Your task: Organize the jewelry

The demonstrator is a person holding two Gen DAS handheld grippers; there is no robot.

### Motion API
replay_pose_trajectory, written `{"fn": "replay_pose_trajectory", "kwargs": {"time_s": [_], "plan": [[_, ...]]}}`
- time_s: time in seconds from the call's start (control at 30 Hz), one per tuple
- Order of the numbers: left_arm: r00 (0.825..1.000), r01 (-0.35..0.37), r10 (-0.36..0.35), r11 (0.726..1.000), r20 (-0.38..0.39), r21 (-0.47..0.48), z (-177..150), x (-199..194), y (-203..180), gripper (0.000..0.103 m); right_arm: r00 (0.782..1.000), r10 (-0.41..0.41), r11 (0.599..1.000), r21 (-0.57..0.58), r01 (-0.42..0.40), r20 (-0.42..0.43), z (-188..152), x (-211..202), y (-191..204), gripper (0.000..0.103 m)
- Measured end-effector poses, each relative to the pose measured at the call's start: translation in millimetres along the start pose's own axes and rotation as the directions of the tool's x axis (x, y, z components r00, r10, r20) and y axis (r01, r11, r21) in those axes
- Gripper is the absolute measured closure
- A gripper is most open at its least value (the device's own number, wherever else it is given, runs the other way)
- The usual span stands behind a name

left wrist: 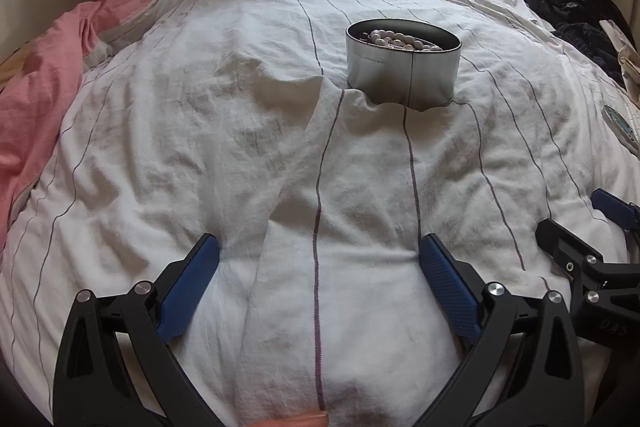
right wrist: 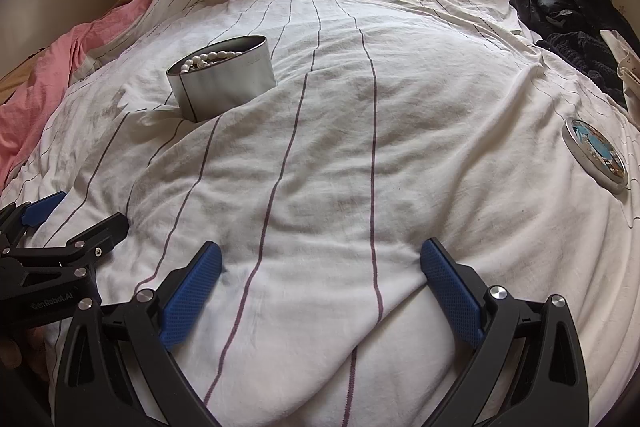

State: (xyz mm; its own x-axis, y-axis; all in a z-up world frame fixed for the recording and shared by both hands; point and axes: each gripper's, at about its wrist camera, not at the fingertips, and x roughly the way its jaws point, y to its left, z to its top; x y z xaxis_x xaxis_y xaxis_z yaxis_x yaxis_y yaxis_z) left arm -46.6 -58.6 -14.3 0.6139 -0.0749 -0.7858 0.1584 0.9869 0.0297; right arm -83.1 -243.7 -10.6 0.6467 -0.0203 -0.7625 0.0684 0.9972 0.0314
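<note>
"GenRobot.AI" printed on left gripper body. Oval silver tin, lid off, holds white pearl beads; sits mid-bed on striped white sheet. Printed lid lies near sheet's right edge. Left gripper and right gripper: both spread wide, empty, blue pads over sheet.

L+R wrist cams low, fwd over bed | share tin, lid maybe
</note>
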Motion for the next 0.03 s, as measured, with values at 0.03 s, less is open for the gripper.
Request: {"fn": "replay_pose_trajectory", "kwargs": {"time_s": [0.03], "plan": [[1.0,0.0,0.0,1.0,-0.001,-0.001,-0.1,0.0,0.0,0.007,1.0,0.0,1.0,0.0,0.0,-0.002,-0.1,0.1,0.0,0.007]]}}
